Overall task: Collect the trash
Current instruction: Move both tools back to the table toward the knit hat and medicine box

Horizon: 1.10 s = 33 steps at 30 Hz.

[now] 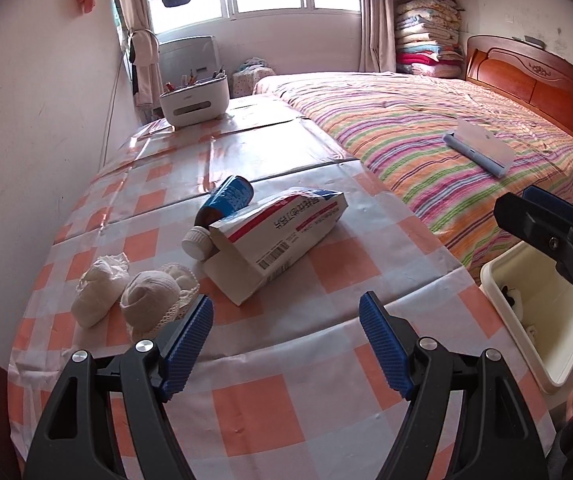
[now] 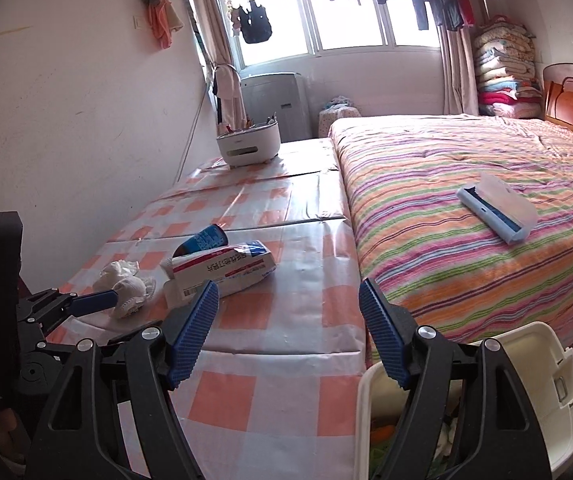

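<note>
On the orange-and-white checked tablecloth (image 1: 254, 400) lies a torn red-and-white cardboard box (image 1: 274, 236) (image 2: 222, 270). Behind it a brown bottle (image 1: 222, 210) with a blue label and white cap lies on its side, seen too in the right wrist view (image 2: 202, 240). Crumpled white tissues (image 1: 134, 292) (image 2: 126, 280) sit left of the box. My left gripper (image 1: 286, 340) stands open just short of the box and tissues, nothing between its blue pads. My right gripper (image 2: 288, 332) is open and empty over the table's right edge, above a cream trash bin (image 2: 526, 392) (image 1: 534, 320).
A bed with a striped cover (image 1: 426, 132) borders the table on the right, with a pale blue lint roller (image 1: 482, 152) on it. A white caddy of pens (image 1: 194, 100) stands at the table's far end. A wall runs along the left. The bin holds some scraps.
</note>
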Each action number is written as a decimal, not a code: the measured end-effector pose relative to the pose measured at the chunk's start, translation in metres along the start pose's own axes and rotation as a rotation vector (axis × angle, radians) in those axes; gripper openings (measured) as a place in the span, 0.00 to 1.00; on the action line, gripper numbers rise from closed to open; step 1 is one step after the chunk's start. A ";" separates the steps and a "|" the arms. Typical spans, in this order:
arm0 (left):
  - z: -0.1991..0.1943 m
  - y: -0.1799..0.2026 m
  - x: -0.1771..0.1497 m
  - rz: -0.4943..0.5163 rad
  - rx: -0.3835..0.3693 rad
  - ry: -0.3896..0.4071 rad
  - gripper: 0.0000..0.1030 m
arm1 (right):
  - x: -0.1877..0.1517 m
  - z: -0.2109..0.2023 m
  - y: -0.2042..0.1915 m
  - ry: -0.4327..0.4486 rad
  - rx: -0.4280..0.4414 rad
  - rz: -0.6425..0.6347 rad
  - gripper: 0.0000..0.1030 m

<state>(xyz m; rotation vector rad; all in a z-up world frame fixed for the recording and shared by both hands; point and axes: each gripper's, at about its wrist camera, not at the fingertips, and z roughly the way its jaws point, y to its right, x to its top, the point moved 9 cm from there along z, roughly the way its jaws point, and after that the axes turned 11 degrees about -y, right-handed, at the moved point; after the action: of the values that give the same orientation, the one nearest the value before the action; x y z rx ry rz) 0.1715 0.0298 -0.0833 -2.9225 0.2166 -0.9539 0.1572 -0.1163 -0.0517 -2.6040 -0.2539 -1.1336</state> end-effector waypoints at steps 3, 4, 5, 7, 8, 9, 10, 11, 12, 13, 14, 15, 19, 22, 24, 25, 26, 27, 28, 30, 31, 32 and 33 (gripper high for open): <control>0.005 -0.022 -0.003 -0.028 0.023 -0.008 0.71 | 0.001 0.013 -0.017 -0.028 0.025 -0.024 0.70; 0.007 -0.028 -0.004 -0.038 0.030 -0.012 0.71 | 0.001 0.017 -0.022 -0.034 0.028 -0.033 0.70; 0.010 -0.036 -0.005 -0.051 0.036 -0.020 0.71 | 0.002 0.021 -0.026 -0.043 0.033 -0.043 0.70; 0.016 -0.051 -0.008 -0.078 0.042 -0.035 0.71 | 0.003 0.029 -0.035 -0.061 0.046 -0.058 0.70; 0.018 -0.058 -0.009 -0.090 0.048 -0.039 0.71 | 0.003 0.033 -0.039 -0.069 0.053 -0.061 0.70; 0.021 -0.066 -0.010 -0.100 0.058 -0.046 0.71 | 0.003 0.037 -0.043 -0.080 0.062 -0.066 0.70; 0.024 -0.073 -0.012 -0.108 0.066 -0.054 0.71 | 0.004 0.041 -0.047 -0.090 0.070 -0.069 0.70; 0.026 -0.079 -0.014 -0.115 0.071 -0.060 0.71 | 0.004 0.045 -0.050 -0.097 0.074 -0.071 0.70; 0.028 -0.085 -0.015 -0.124 0.075 -0.065 0.71 | 0.004 0.049 -0.053 -0.106 0.081 -0.073 0.70; 0.031 -0.089 -0.016 -0.133 0.078 -0.071 0.71 | 0.004 0.053 -0.057 -0.118 0.093 -0.073 0.70; 0.033 -0.093 -0.017 -0.141 0.078 -0.077 0.71 | 0.004 0.057 -0.059 -0.128 0.102 -0.071 0.70; 0.036 -0.097 -0.018 -0.145 0.073 -0.083 0.71 | 0.005 0.060 -0.062 -0.134 0.105 -0.072 0.70; 0.046 -0.103 -0.018 -0.148 0.070 -0.112 0.71 | 0.006 0.071 -0.077 -0.152 0.097 -0.115 0.70; 0.051 -0.107 -0.016 -0.152 0.067 -0.124 0.71 | 0.008 0.077 -0.089 -0.151 0.049 -0.174 0.70; 0.054 -0.107 -0.013 -0.156 0.043 -0.131 0.71 | 0.010 0.084 -0.095 -0.162 0.027 -0.201 0.70; 0.055 -0.107 -0.012 -0.157 0.030 -0.135 0.71 | 0.011 0.088 -0.096 -0.171 0.019 -0.208 0.70; 0.056 -0.106 -0.011 -0.160 0.015 -0.138 0.71 | 0.012 0.093 -0.098 -0.180 0.016 -0.215 0.70; 0.058 -0.104 -0.009 -0.158 0.003 -0.143 0.71 | 0.014 0.097 -0.100 -0.186 0.013 -0.223 0.70; 0.059 -0.103 -0.008 -0.153 -0.002 -0.146 0.71 | 0.015 0.101 -0.102 -0.190 0.010 -0.234 0.70; 0.063 -0.104 -0.006 -0.149 -0.004 -0.153 0.71 | 0.016 0.109 -0.107 -0.202 0.000 -0.263 0.70; 0.064 -0.104 -0.006 -0.149 -0.006 -0.158 0.71 | 0.017 0.112 -0.109 -0.204 -0.005 -0.273 0.70; 0.066 -0.106 -0.006 -0.152 -0.010 -0.163 0.71 | 0.018 0.117 -0.111 -0.214 -0.006 -0.285 0.71; 0.069 -0.107 -0.007 -0.153 -0.016 -0.172 0.71 | 0.018 0.122 -0.112 -0.226 -0.009 -0.295 0.71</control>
<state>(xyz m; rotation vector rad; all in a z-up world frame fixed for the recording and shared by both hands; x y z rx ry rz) 0.2187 0.1374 -0.1321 -3.0499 -0.0086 -0.7131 0.2223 0.0308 -0.0955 -2.7669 -0.7033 -0.9232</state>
